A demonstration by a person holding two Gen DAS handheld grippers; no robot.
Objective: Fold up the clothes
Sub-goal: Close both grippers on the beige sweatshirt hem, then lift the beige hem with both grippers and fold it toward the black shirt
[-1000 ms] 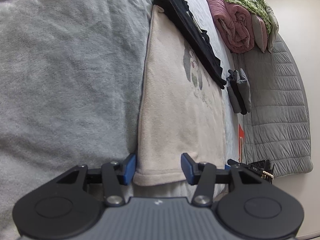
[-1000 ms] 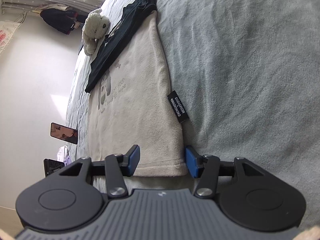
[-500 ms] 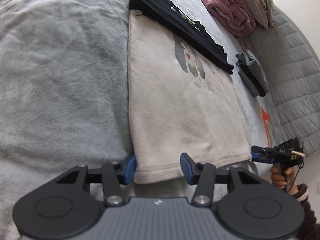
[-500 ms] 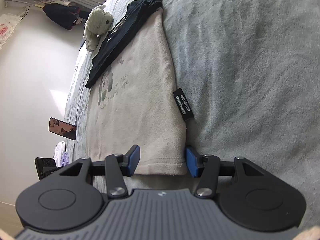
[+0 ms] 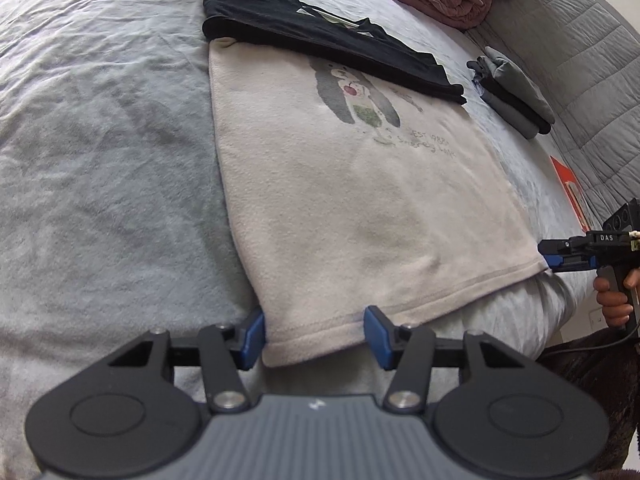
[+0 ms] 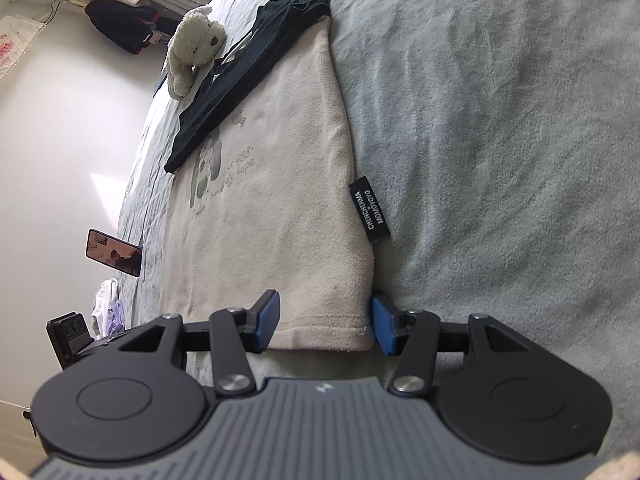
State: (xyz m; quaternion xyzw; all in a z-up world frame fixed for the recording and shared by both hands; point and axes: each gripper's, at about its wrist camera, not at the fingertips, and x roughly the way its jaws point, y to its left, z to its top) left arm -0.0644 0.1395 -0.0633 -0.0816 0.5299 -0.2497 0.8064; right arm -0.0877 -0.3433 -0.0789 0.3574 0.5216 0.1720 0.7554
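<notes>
The left gripper point(image 5: 314, 338) and the right gripper point(image 6: 326, 322) each stand half open around a near corner of the cream sweatshirt point(image 5: 360, 200), pads not pinching. It lies flat on the grey blanket point(image 5: 100, 160). Beyond it lies a black shirt point(image 5: 320, 40), then a stuffed toy point(image 6: 194, 48) and white wall point(image 6: 60, 120).

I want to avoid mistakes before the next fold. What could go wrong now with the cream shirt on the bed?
1. Both grippers, left and right, stand open around the hem corners of the cream shirt; closing badly may catch only one layer, or the grey blanket too.
2. The black garment overlaps the shirt's far edge, so lifting may drag it.
</notes>
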